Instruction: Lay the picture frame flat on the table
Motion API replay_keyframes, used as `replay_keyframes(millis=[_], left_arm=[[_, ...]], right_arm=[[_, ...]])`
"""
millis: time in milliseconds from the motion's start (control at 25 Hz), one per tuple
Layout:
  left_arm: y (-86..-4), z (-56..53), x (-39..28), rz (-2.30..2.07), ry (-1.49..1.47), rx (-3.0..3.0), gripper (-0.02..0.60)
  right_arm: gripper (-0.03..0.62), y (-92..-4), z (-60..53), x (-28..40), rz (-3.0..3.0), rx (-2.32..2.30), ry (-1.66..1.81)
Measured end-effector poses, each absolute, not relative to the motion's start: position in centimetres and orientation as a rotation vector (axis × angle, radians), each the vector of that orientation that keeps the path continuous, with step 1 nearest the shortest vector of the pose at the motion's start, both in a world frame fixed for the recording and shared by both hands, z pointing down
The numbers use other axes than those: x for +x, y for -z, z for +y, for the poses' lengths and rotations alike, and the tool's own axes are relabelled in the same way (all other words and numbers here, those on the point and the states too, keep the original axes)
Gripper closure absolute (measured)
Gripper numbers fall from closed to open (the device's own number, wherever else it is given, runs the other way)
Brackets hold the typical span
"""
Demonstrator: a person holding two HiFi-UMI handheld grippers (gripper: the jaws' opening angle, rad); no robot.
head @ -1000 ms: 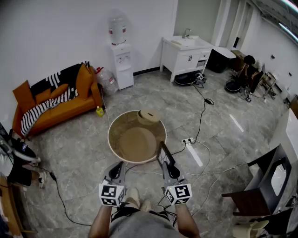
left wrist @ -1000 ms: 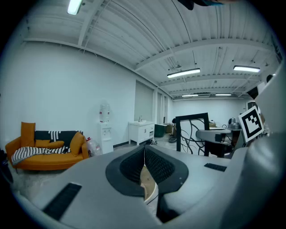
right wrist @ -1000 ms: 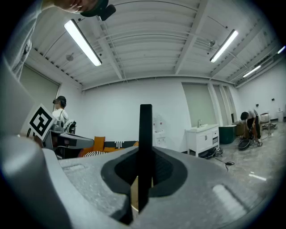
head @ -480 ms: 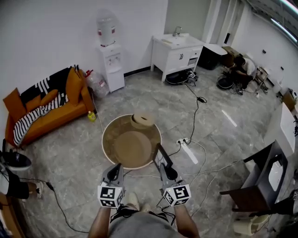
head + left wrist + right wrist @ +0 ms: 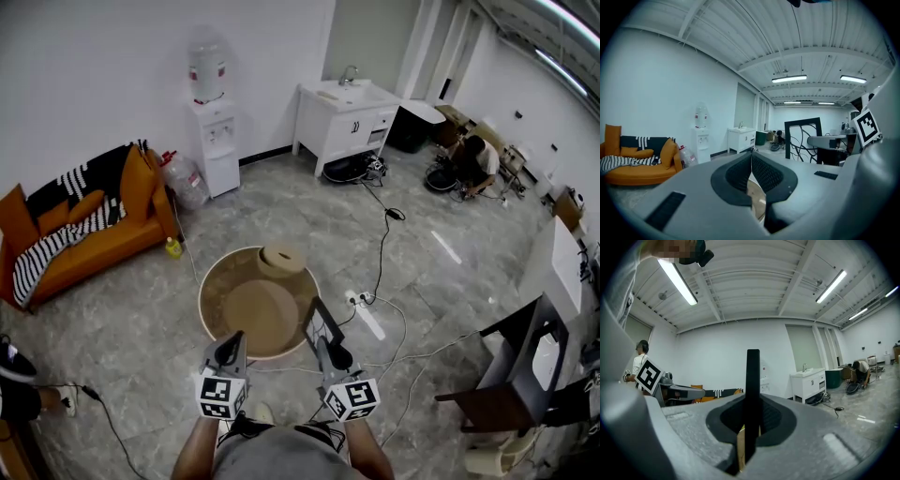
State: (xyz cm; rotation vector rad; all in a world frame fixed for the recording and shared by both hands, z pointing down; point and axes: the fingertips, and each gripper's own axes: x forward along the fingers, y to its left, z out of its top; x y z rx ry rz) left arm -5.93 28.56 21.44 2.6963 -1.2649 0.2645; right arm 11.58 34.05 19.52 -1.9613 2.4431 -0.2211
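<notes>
The picture frame (image 5: 317, 323) is a thin black frame held upright over the near right rim of the round tan table (image 5: 217, 281). My right gripper (image 5: 328, 352) is shut on its lower edge. The right gripper view shows the frame (image 5: 752, 390) edge-on as a black bar rising between the pads of my right gripper (image 5: 749, 427). From the left gripper view the frame (image 5: 804, 136) shows a black swirl design. My left gripper (image 5: 230, 349) hangs at the table's near edge, left of the frame. Its jaws (image 5: 751, 173) are shut with nothing in them.
A tan round lidded object (image 5: 281, 258) sits at the table's far edge. An orange sofa (image 5: 84, 225) stands left, a water dispenser (image 5: 211, 131) and white sink cabinet (image 5: 342, 117) at the back wall. Cables and a power strip (image 5: 366, 319) lie on the floor right of the table. A dark chair (image 5: 511, 366) stands right.
The head view has drifted, so the table and room sit further left and lower in the picture. Both grippers keep their pose, and the frame stays upright in the right one.
</notes>
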Motion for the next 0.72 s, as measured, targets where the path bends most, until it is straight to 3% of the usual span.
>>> replay_keyframes(millis=[320, 720], left_arm=[[-21.5, 25.6, -6.8, -1.278, -0.243, 2.693, 0.561], [-22.5, 20.0, -4.4, -1.401, -0.274, 2.624, 0.561]], right_arm=[[0.566, -20.2, 31.4, 10.1, 2.474, -1.945, 0.230], [0.566, -21.6, 23.9, 13.1, 2.548, -1.822, 0.265]])
